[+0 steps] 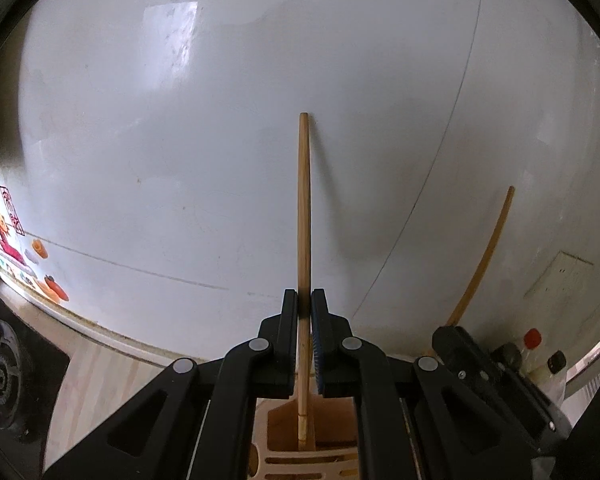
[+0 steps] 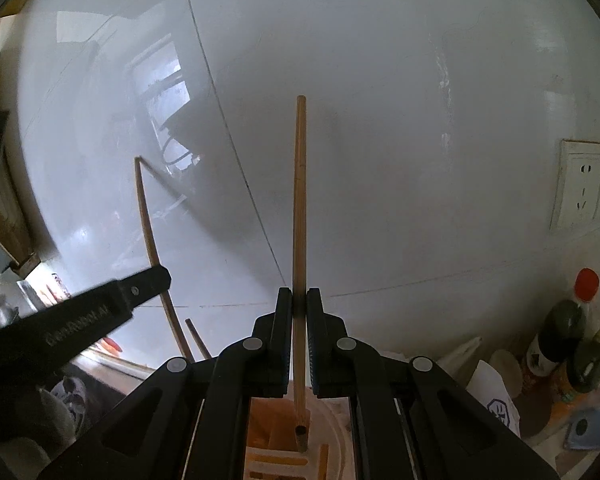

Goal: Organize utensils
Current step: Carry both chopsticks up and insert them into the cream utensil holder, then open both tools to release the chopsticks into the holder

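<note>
My left gripper (image 1: 304, 300) is shut on a wooden chopstick (image 1: 303, 208) that stands upright, its lower end inside a slotted beige utensil holder (image 1: 300, 460). My right gripper (image 2: 299, 300) is shut on a second wooden chopstick (image 2: 300, 200), also upright, its lower end down in the utensil holder (image 2: 276, 460). The right gripper's chopstick also shows in the left wrist view (image 1: 484, 260) at the right. The left gripper's chopstick also shows in the right wrist view (image 2: 152, 248), with the left gripper's finger (image 2: 140, 286) beside it.
A white glossy tiled wall (image 1: 220, 140) fills both views. Sauce bottles (image 2: 568, 320) with a red cap stand at the right with a white cup (image 2: 496, 384). A wall socket (image 2: 588, 188) is at the right. Colourful stickers (image 1: 8, 232) are at the far left.
</note>
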`<action>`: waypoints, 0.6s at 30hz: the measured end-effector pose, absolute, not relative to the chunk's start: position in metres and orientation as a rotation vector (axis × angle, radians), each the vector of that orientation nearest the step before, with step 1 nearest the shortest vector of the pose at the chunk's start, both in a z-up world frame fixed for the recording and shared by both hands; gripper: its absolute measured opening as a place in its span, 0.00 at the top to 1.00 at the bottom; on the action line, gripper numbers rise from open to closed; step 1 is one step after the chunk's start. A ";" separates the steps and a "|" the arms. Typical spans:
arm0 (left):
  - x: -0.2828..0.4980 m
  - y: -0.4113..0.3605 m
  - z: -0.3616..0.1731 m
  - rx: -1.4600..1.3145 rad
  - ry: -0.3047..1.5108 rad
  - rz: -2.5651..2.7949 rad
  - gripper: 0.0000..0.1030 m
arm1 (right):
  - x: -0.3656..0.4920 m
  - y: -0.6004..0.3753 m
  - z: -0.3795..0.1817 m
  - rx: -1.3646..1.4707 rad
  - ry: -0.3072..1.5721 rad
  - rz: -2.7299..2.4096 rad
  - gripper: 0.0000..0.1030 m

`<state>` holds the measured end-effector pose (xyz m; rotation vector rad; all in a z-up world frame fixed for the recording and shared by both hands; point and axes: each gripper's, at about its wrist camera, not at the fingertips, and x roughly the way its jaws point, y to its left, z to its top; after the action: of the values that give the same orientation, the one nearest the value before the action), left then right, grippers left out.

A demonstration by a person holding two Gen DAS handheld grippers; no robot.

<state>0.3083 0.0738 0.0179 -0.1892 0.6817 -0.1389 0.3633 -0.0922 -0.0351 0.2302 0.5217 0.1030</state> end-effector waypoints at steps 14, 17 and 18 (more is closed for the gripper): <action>0.248 0.098 0.059 -0.146 0.735 -0.033 0.22 | 0.349 -0.110 -0.019 0.270 0.641 0.162 0.67; 0.225 0.103 0.060 -0.118 0.755 0.007 0.02 | 0.326 -0.122 -0.003 0.283 0.628 0.135 0.63; 0.218 0.104 0.058 -0.110 0.761 0.018 0.00 | 0.318 -0.127 0.000 0.284 0.626 0.122 0.59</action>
<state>0.2178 0.1042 0.0582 -0.1096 0.7613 0.0184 0.3183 -0.1275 0.0002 0.2838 0.6260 0.1224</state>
